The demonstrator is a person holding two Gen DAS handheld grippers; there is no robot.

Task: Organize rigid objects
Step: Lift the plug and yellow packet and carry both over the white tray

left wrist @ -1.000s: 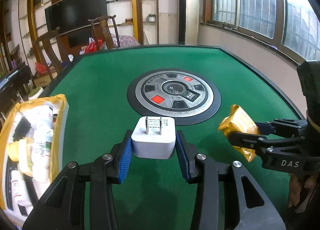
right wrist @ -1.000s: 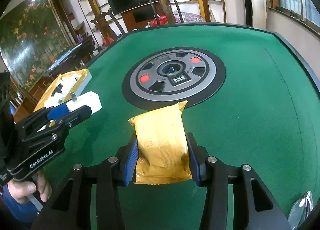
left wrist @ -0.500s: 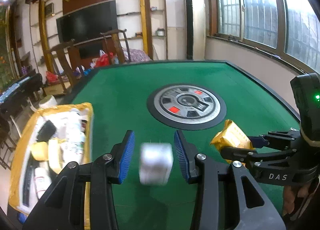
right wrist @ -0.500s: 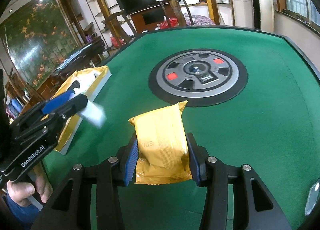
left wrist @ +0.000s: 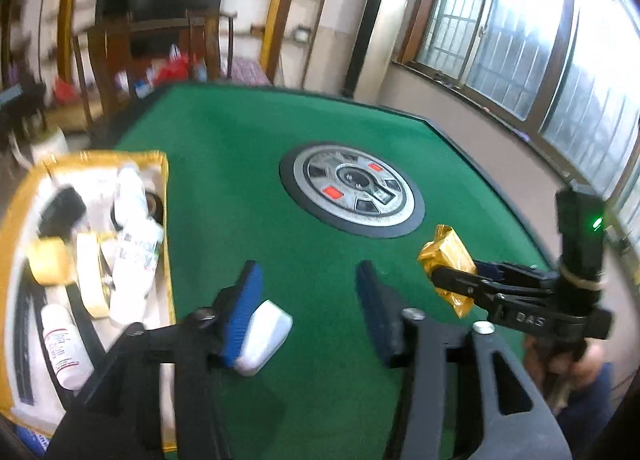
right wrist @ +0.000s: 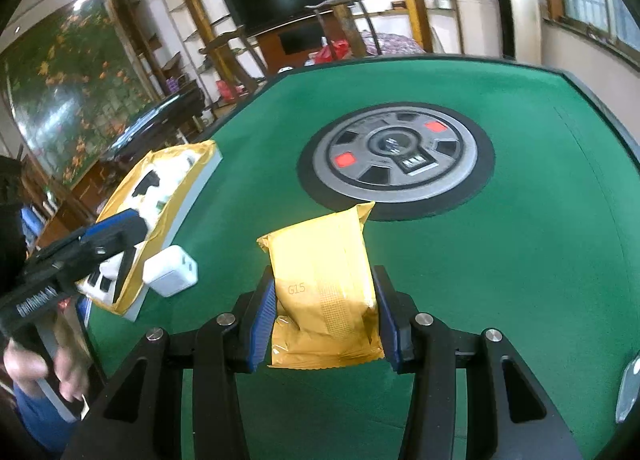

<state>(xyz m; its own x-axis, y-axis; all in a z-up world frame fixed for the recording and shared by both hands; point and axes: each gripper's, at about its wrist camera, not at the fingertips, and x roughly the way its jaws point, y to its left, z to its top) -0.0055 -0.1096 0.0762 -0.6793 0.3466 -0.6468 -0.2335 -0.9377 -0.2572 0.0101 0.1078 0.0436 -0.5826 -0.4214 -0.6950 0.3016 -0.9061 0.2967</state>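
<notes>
My left gripper is open. The white plug adapter lies on the green felt below its left finger, beside the yellow box; it also shows in the right wrist view. My right gripper is shut on a yellow snack packet and holds it above the felt; the packet also shows in the left wrist view. The yellow box holds bottles, tape rolls and dark items.
The green table has a round grey control panel in its middle. A shiny object lies at the right edge. Chairs, shelves and a TV stand beyond the far edge.
My left gripper opened and let the white adapter drop onto the felt next to the box. It also swung left towards the box. The right gripper still holds the packet.
</notes>
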